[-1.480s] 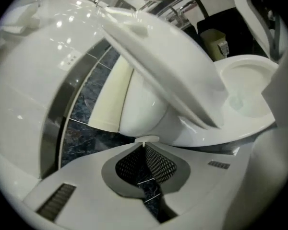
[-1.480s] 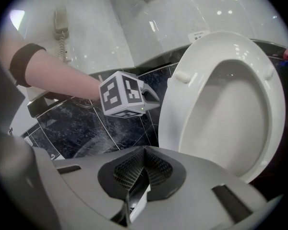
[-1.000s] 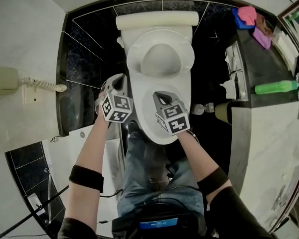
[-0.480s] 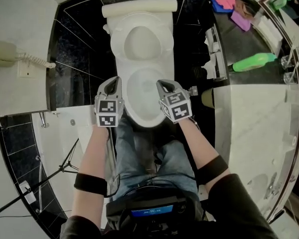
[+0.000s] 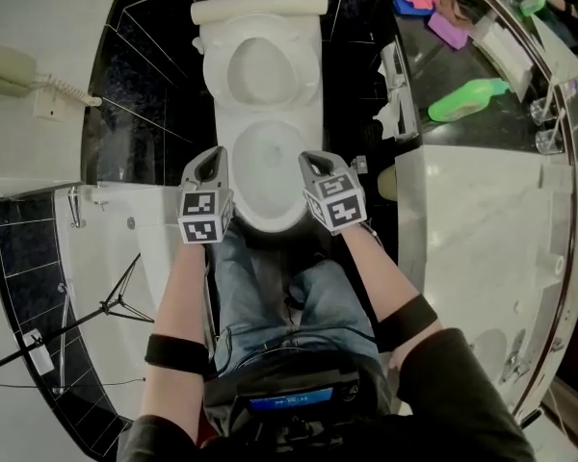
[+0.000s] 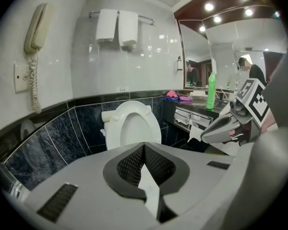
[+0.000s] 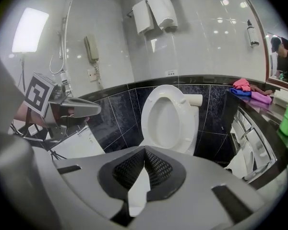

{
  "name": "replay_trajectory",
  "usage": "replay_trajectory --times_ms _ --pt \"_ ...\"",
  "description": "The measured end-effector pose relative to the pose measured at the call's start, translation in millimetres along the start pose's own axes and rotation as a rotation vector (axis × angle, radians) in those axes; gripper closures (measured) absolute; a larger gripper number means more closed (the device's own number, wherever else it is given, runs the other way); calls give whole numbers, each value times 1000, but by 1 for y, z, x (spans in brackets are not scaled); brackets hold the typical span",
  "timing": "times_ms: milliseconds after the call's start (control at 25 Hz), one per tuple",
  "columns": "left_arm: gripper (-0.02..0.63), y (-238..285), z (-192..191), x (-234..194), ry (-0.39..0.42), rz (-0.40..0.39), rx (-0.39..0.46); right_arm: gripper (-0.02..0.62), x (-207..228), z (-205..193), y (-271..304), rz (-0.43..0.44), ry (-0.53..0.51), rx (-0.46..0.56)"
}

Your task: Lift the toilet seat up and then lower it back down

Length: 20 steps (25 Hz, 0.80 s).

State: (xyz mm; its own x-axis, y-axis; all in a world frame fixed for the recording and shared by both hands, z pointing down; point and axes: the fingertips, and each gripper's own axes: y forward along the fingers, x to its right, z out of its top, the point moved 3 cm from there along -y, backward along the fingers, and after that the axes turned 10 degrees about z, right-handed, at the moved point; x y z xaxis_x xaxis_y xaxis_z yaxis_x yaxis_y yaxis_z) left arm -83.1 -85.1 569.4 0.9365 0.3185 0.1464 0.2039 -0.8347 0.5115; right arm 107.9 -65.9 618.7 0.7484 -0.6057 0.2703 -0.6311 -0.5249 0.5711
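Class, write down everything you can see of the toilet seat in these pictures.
The toilet seat is a white, glossy, plastic-looking oval ring. It stands raised, close to upright, at the back of the bowl. It leans toward the tank by the dark tiled wall, with its underside facing the room. Small bumpers seem to show on that underside. Neither the left gripper nor the right gripper touches it; both have jaws together.

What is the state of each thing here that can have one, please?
Toilet seat: raised, leaning back.
Left claw: shut, empty.
Right claw: shut, empty.
Phone handset: hung up.
Towels: hanging, folded.
Green bottle: standing upright.
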Motion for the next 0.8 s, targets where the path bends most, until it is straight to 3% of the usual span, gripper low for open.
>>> replay_trajectory --times_ms 280,800 --pt "598 -37 19 10 -5 -6 -2 586 -20 8 -35 7 26 -15" --pt "598 -93 24 -21 23 -77 -45 586 -71 19 -73 -80 128 0"
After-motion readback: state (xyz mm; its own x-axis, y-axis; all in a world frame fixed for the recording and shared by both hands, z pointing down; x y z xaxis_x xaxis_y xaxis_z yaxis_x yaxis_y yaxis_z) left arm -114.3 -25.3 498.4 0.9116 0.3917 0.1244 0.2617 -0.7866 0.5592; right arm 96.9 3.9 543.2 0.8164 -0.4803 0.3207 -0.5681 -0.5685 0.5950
